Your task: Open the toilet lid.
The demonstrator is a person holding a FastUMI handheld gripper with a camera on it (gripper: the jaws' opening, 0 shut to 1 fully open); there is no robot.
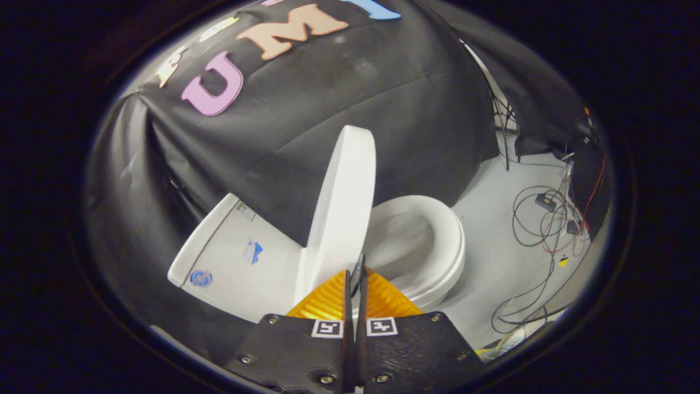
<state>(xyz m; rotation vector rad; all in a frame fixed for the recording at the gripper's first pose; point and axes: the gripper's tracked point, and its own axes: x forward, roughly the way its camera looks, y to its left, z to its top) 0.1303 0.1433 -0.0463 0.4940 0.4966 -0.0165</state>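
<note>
While you look along your claw (356, 279) in the gripper view, its two fingers (328, 301) are pressed together with barely a slit between them and nothing caught there, so it is clenched on air. Just ahead of the fingertips stands the toilet lid (343, 210), raised nearly upright and seen almost edge-on, its lower end right beyond the tips; you cannot tell from here whether the tips touch it. On one side of the lid the seat (437, 241) lies flat around the bowl (402, 241), uncovered. On the other side sits the tank (229, 251), with small stickers on its top and front. Black cloth (306, 126) hangs behind the toilet as the booth's wall. Past the seat, the pale floor (492, 262) carries a loose tangle of cables (538, 230), well apart from the toilet.
</note>
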